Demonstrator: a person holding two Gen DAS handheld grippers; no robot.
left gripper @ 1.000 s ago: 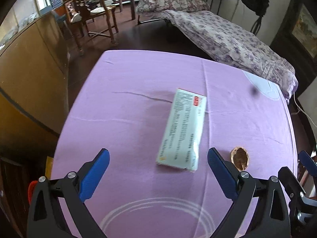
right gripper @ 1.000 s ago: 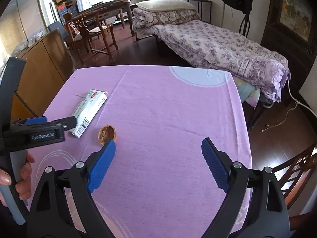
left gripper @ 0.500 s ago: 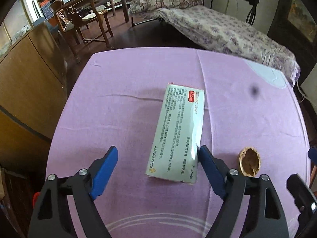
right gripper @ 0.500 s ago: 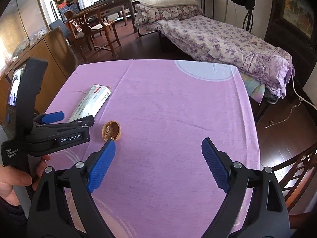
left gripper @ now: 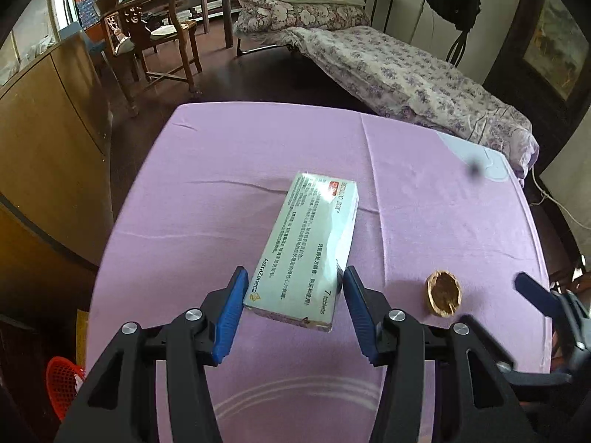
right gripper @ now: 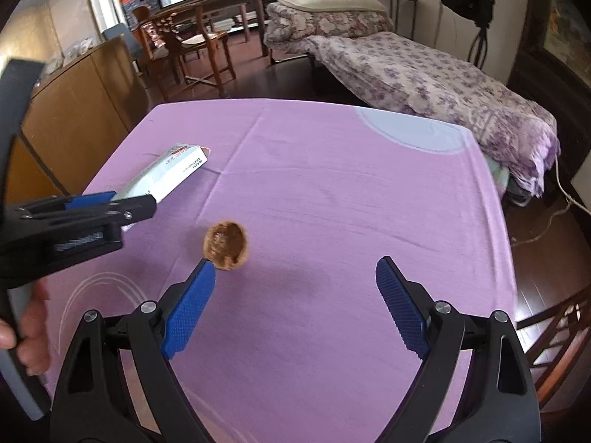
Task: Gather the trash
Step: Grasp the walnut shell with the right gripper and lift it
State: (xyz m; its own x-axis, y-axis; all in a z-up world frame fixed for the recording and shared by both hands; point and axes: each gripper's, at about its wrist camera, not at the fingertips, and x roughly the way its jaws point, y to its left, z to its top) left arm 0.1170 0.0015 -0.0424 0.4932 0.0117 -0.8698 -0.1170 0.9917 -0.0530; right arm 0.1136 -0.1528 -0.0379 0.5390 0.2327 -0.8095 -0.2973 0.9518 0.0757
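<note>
Nearest in the left view, the left gripper [left gripper: 293,308] straddles the near end of the box [left gripper: 308,254]. Its jaws are closing with the box between them, pads right beside the long sides; whether they press yet can't be told, looks like a sliver of gap left. The box lies flat on the purple cloth [left gripper: 236,162], long axis running away from the gripper, tilted a bit to the right.

Handling, as a guess: thin printed carton, prob. empty or nearly so, v. light. Walls will buckle if squeezed hard, so a gentle pinch across the narrow width near the end, as lined up now, seems best. The glossy face may slip, and the far end may droop or swing on lift.

Just right of it sits the nut shell [right gripper: 225,245], open side up, apart from the box. The right gripper [right gripper: 295,308] hangs spread wide, nothing between the pads, left pad close by the shell. The shell looks stiff but brittle, rounded, likely to roll or skid; take it across the rim, lightly.

Beyond the table: chairs, a bed.
</note>
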